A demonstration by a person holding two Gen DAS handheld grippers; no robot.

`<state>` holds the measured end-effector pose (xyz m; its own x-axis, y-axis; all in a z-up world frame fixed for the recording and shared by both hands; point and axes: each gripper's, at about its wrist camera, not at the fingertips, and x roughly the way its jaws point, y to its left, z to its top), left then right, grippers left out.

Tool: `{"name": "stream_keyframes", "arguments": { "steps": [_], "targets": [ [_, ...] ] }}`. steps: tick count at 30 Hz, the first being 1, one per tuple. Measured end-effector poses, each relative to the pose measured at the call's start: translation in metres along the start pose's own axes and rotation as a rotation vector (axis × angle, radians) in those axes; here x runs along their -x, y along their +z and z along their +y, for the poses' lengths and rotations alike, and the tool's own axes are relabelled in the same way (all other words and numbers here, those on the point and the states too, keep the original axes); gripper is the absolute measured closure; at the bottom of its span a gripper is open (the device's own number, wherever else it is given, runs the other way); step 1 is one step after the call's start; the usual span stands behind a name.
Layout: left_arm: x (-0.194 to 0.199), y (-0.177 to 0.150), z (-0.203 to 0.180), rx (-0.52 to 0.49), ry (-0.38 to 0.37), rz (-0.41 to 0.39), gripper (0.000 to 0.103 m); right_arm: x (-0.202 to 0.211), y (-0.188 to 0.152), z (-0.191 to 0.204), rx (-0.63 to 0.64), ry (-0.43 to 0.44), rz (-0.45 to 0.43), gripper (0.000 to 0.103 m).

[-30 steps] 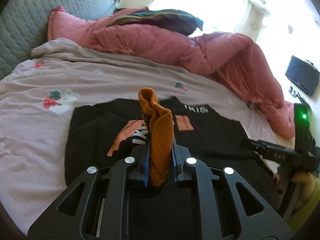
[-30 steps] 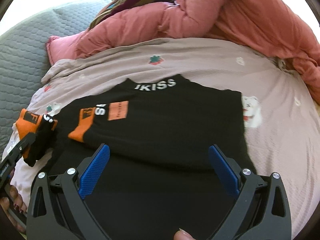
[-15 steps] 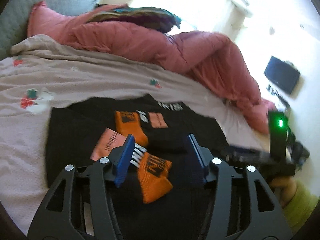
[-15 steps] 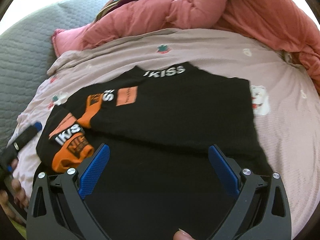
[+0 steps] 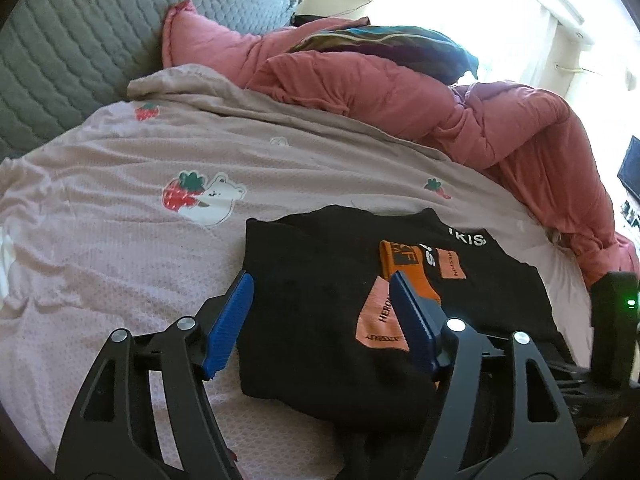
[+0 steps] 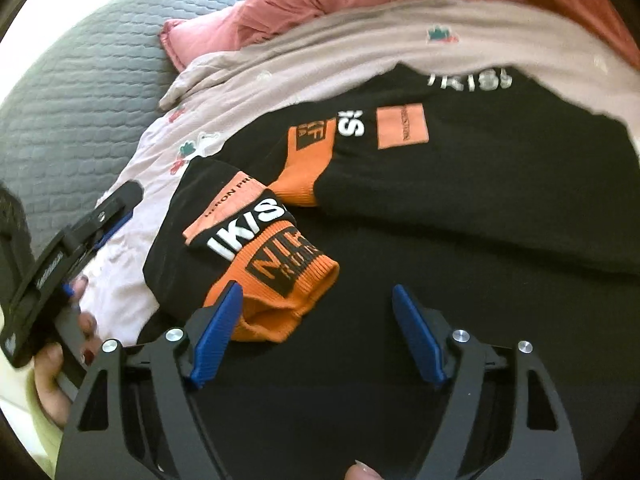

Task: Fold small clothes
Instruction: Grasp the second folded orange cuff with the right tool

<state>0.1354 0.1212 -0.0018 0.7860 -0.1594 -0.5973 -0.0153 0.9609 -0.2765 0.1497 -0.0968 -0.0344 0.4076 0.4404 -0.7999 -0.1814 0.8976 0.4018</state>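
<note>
Garment: black knit top with orange ribbed cuffs and white lettering (image 6: 460, 208), flat on the bed, both sleeves folded inward across the body.
Near cuff: orange ribbed cuff with black block print (image 6: 280, 280), on top of the black fabric, touching the left pad of the right gripper.
Far cuff: orange cuff (image 5: 404, 268), further up the top, beside a pale orange rectangular patch (image 5: 451, 263).
Left gripper (image 5: 320, 320): released, jaws just widened, nothing clamped; left pad over the sheet, right pad over the garment's left part.
Right gripper (image 6: 316, 328): released, jaws just narrowed, no pinch on the fabric; low over the lower half of the garment.
Bed surface: pale pink sheet with strawberry and bear print (image 5: 120, 216), under the garment.
Surroundings: rumpled pink quilted duvet (image 5: 440, 96) heaped behind; grey quilted headboard (image 5: 60, 52) at left.
Obstruction: none between grippers and garment.
</note>
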Motion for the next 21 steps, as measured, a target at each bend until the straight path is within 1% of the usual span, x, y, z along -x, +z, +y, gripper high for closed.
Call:
{"name": "stream_keyframes", "arguments": {
  "steps": [1,3,5,6,8,9,10,11,12,13,14,15,16,18,21],
  "targets": [
    [0.000,0.000,0.002,0.008,-0.001,0.000,0.040,-0.002,0.002,0.000,-0.021,0.005,-0.006,0.027],
    [0.001,0.000,0.003,0.017,-0.003,-0.005,0.040,-0.004,0.005,0.003,-0.030,0.013,-0.014,0.031],
    [0.001,0.001,0.004,0.026,-0.004,-0.008,0.040,-0.009,0.006,0.008,-0.021,0.023,-0.009,0.040],
    [0.002,0.001,0.005,0.031,-0.007,-0.010,0.040,-0.011,0.006,0.009,-0.022,0.030,-0.005,0.043],
    [0.002,0.002,0.007,0.040,-0.006,-0.013,0.040,-0.015,0.007,0.011,-0.028,0.038,0.000,0.052],
    [0.002,0.003,0.009,0.045,-0.006,-0.017,0.040,-0.017,0.006,0.012,-0.024,0.037,-0.001,0.055],
    [0.003,0.003,0.010,0.050,-0.006,-0.021,0.040,-0.017,0.007,0.013,-0.016,0.027,-0.004,0.061],
    [0.004,0.004,0.012,0.056,-0.005,-0.025,0.040,-0.017,0.007,0.014,-0.003,0.010,-0.015,0.071],
    [0.004,0.004,0.012,0.060,-0.004,-0.027,0.040,-0.016,0.007,0.015,0.005,0.003,-0.022,0.074],
    [0.005,0.005,0.014,0.065,-0.005,-0.028,0.040,-0.014,0.007,0.014,0.010,0.007,-0.035,0.082],
    [0.005,0.006,0.016,0.069,-0.004,-0.030,0.040,-0.012,0.008,0.013,0.010,0.024,-0.040,0.095],
    [0.006,0.006,0.017,0.074,-0.002,-0.033,0.040,-0.011,0.008,0.013,0.009,0.059,-0.040,0.094],
    [0.007,0.007,0.020,0.081,-0.001,-0.036,0.040,-0.009,0.008,0.016,0.027,0.066,-0.048,0.095],
    [0.008,0.008,0.023,0.091,0.001,-0.039,0.040,-0.005,0.009,0.025,0.082,0.048,-0.072,0.095],
    [0.009,0.009,0.029,0.104,0.004,-0.045,0.040,0.006,0.013,0.036,0.140,0.047,-0.111,0.095]
  ]
}}
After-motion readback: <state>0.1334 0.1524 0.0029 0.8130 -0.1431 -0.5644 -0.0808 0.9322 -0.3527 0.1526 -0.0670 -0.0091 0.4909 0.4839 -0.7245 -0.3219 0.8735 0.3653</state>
